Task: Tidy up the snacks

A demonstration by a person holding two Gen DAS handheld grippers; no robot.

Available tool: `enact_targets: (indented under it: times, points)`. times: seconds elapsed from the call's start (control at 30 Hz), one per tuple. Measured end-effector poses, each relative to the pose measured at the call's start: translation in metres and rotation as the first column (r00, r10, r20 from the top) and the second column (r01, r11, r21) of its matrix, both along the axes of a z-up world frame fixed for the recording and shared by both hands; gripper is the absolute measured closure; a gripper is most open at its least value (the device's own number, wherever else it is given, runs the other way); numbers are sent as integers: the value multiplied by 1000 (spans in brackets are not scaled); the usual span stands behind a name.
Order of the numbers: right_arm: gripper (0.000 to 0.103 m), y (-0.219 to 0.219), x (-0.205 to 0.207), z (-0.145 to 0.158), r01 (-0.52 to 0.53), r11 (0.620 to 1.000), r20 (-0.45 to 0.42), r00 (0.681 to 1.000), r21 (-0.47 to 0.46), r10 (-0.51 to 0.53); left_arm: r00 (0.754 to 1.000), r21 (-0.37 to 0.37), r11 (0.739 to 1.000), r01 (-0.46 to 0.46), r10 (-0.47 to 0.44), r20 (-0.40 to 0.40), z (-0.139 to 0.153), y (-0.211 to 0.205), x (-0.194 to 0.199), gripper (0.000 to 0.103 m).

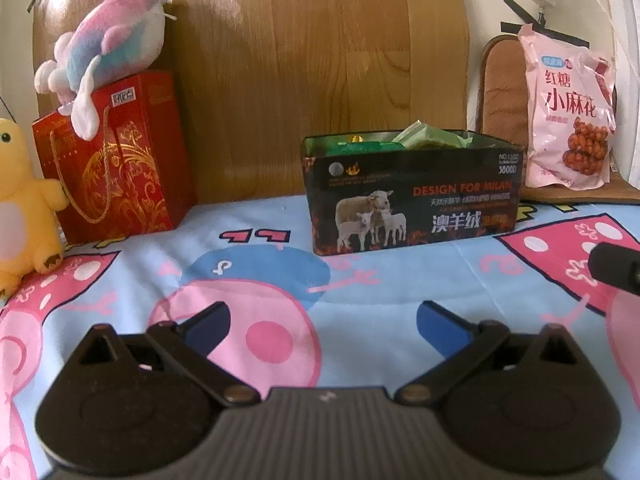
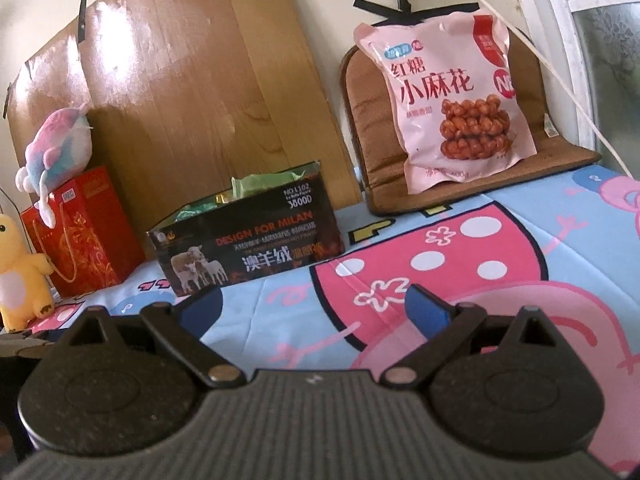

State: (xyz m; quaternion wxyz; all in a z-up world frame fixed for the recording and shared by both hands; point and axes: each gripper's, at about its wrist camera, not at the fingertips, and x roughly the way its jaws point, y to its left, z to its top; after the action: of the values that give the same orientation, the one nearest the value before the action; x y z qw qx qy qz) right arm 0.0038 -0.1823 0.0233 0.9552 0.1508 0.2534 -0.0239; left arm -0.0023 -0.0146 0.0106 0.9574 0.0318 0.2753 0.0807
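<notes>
Snack box: the open dark cardboard box with sheep printed on its front [image 1: 412, 200] stands on the cartoon-print bed sheet [image 1: 360, 300], near the wooden board behind it.
Already inside: green snack wrappers [image 1: 432, 138] and something small and gold stick up above the rim of the box, so I judge that part of the sorting is done.
Still outside: the big pink bag of fried dough twists [image 2: 448, 104] leans on the brown seat cushion [image 2: 372, 128], well apart from the box; it seems to be the one snack left.
Loose snacks on the sheet: none visible in both views.
Left gripper [image 1: 322, 326]: fingers spread wide, nothing between them, low over the sheet in front of the box.
Right gripper [image 2: 314, 310]: also wide open and holding nothing, between the box and the pink bag.
Progress: I judge it late in the task, or perhaps complete if the bag stays outside.
</notes>
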Motion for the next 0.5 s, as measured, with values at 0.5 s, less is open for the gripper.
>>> enact_targets:
  times: [0.5]
  points:
    - [4, -5, 1, -2, 2, 999, -8, 1000, 50, -2, 1000, -33, 999, 4, -4, -10, 0, 3, -2, 0]
